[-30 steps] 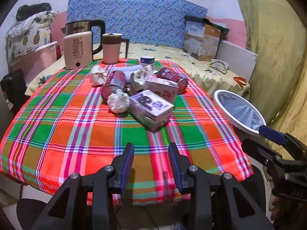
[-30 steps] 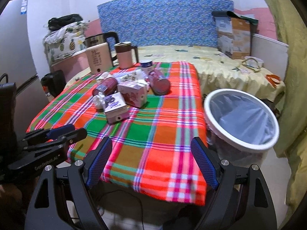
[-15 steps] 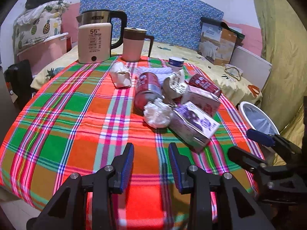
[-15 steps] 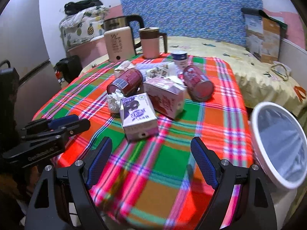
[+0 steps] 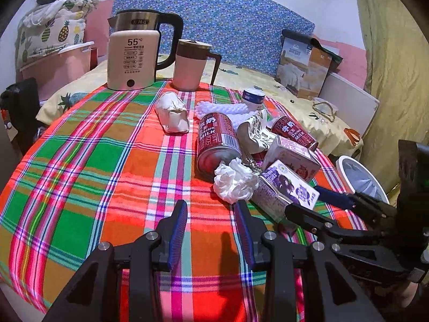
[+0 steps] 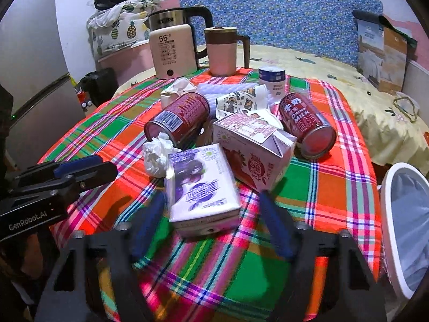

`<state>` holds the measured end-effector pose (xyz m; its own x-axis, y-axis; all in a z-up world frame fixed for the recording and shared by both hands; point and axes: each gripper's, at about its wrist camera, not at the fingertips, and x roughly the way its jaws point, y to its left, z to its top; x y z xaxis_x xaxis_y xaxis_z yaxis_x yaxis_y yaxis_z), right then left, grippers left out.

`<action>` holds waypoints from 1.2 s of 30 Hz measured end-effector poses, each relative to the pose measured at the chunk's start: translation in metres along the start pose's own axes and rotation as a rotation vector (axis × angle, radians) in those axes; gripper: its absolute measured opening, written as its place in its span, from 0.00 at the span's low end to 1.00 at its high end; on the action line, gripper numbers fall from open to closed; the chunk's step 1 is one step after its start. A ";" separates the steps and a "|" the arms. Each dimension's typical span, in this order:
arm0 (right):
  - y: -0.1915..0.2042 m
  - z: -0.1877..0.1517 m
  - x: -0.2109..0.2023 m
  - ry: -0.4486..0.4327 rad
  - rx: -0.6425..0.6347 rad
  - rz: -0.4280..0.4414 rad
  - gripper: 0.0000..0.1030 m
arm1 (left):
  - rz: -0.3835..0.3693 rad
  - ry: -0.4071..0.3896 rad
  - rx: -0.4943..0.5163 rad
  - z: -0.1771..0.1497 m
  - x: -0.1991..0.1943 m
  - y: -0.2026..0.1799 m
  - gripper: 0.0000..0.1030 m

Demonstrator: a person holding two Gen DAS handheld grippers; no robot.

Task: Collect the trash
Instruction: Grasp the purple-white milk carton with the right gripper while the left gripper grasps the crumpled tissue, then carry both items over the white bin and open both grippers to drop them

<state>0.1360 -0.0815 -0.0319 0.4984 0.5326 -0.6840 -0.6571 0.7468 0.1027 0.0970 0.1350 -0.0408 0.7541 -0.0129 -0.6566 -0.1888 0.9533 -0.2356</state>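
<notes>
The right claw (image 6: 209,216) has just been closing, its blue pads flanking the near end of the purple milk carton (image 6: 201,185) on the plaid tabletop (image 6: 335,187), not yet pressing it. The left claw (image 5: 210,228) hangs released, empty; a crumpled white tissue (image 5: 234,181) lies just ahead, right. The white-rimmed trash bin (image 6: 402,228) stands to the right claw's right.

Even indoor light, saturated colours; fisheye bending and dark vignette at the rim; right gripper (image 6: 211,225) motion-blurred at 6 o'clock.
</notes>
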 end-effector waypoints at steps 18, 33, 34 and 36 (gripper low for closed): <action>-0.020 -0.019 -0.030 -0.014 0.079 -0.005 0.57 | 0.005 0.046 -0.004 0.016 0.048 -0.022 0.48; -0.045 -0.033 -0.049 -0.059 0.143 -0.039 0.57 | 0.098 0.020 0.093 0.007 0.039 -0.054 0.28; -0.046 -0.033 -0.051 -0.066 0.147 -0.041 0.57 | 0.098 0.015 0.095 0.006 0.034 -0.056 0.28; -0.050 -0.032 -0.055 -0.078 0.152 -0.043 0.57 | 0.098 0.006 0.098 0.005 0.026 -0.061 0.28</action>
<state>0.1231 -0.1610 -0.0229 0.5705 0.5233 -0.6330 -0.5440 0.8182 0.1862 0.1315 0.0784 -0.0398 0.7314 0.0808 -0.6771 -0.1991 0.9750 -0.0988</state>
